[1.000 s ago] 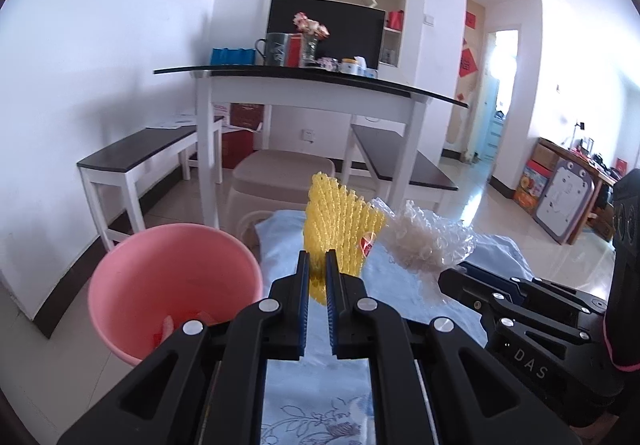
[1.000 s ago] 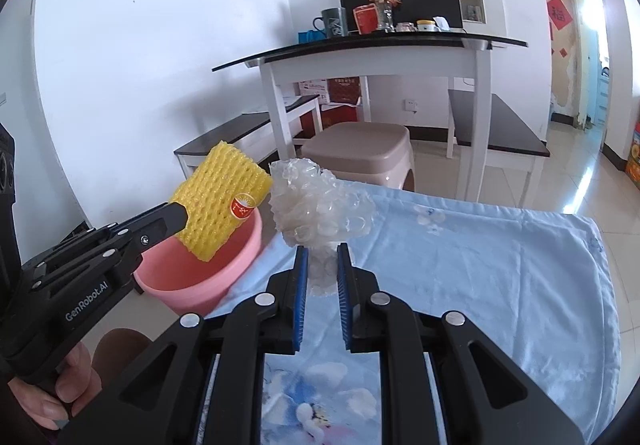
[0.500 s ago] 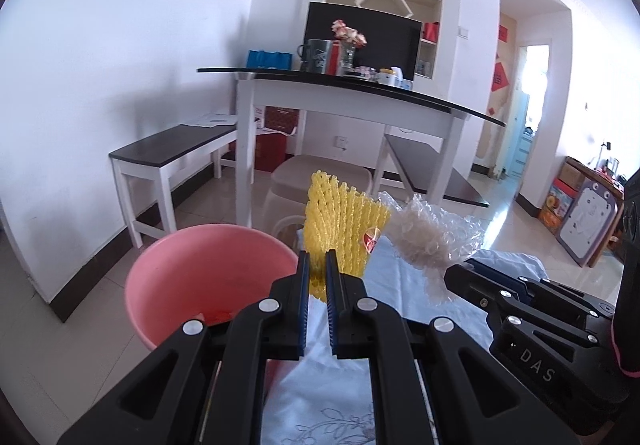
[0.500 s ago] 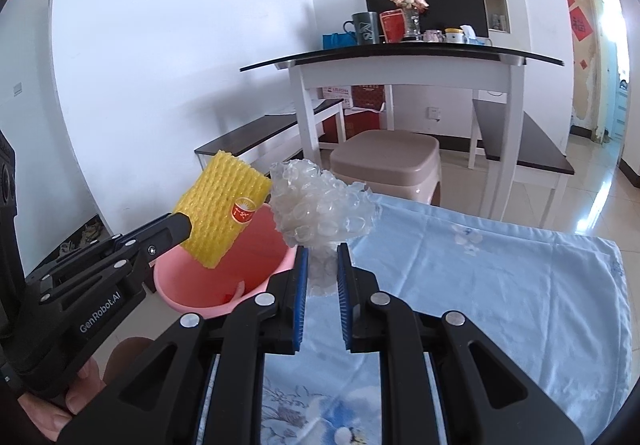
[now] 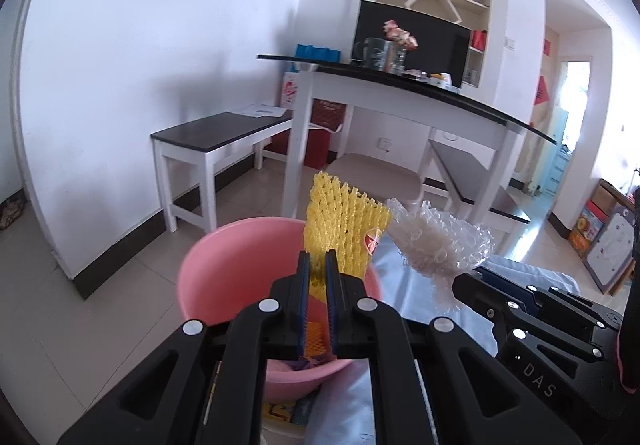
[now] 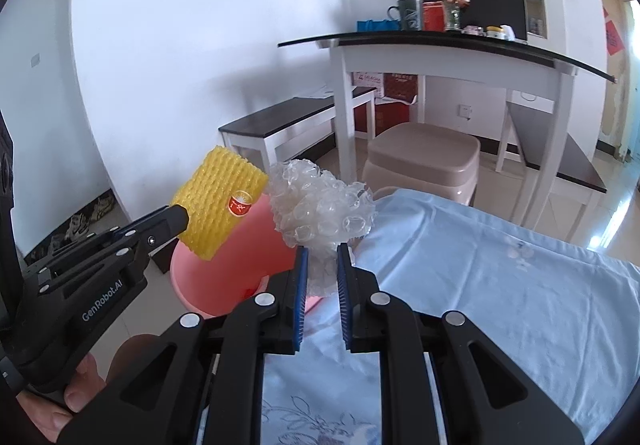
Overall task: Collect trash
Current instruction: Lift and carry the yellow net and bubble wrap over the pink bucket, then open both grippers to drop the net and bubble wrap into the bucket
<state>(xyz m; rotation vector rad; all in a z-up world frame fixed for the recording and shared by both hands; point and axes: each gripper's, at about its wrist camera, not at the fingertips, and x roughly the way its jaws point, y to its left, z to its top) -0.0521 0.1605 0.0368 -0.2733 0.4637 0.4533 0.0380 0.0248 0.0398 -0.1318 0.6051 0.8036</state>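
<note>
Two light, squashy scraps: left gripper (image 5: pixel 317 277) pinches yellow foam fruit net (image 5: pixel 340 229) frame centre over pink bucket (image 5: pixel 224 269); right gripper (image 6: pixel 322 277) clamps bubble wrap (image 6: pixel 324 213) by its narrow twisted bottom end.

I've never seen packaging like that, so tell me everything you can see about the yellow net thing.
The yellow foam net is a soft, stretchy mesh sleeve with a small red round sticker near one end. The left gripper pinches its lower end, so it stands tilted in the air above the pink bucket, close beside the bubble wrap.
</note>
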